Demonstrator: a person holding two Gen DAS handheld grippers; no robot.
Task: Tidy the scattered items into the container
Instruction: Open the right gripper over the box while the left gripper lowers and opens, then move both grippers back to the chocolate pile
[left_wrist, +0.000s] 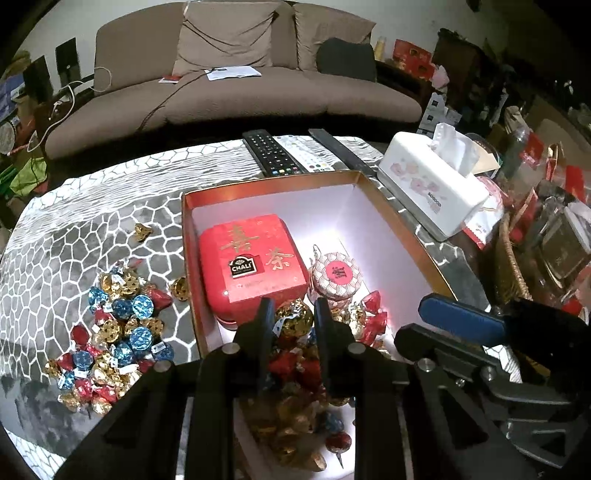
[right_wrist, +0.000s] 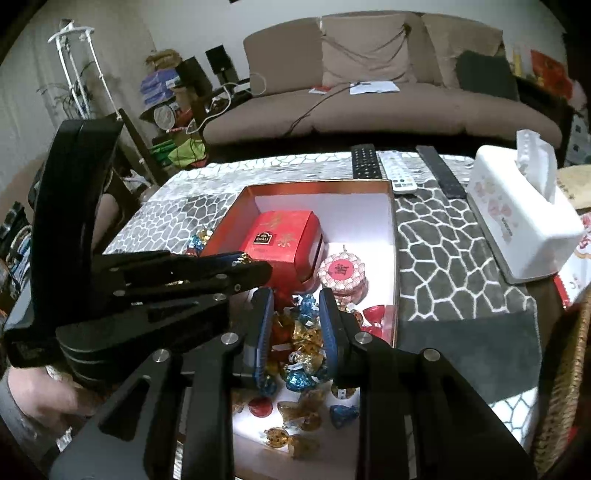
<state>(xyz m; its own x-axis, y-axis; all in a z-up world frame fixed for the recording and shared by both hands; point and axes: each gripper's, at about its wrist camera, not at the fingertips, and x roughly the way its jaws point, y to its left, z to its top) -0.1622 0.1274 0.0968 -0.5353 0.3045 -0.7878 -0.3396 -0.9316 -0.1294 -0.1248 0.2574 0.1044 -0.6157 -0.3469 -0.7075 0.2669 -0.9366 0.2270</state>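
Observation:
A red-rimmed box (left_wrist: 280, 184) with a white floor holds a red tea tin (left_wrist: 251, 266), a round patterned tin (left_wrist: 337, 275) and several foil candies (left_wrist: 295, 417). My left gripper (left_wrist: 291, 321) is over the box, shut on a gold foil candy (left_wrist: 293, 319). A pile of blue, gold and red candies (left_wrist: 114, 332) lies on the table left of the box. In the right wrist view my right gripper (right_wrist: 295, 325) is open over the candies (right_wrist: 299, 347) inside the box (right_wrist: 391, 229). The left gripper also shows there as a black body (right_wrist: 177, 277).
Remote controls (left_wrist: 273, 151) lie behind the box. A white tissue box (left_wrist: 436, 184) stands at the right. A wicker basket (left_wrist: 509, 266) and clutter sit beyond the table's right edge. The table has a grey cobble-pattern cloth (left_wrist: 74, 229). A sofa is behind.

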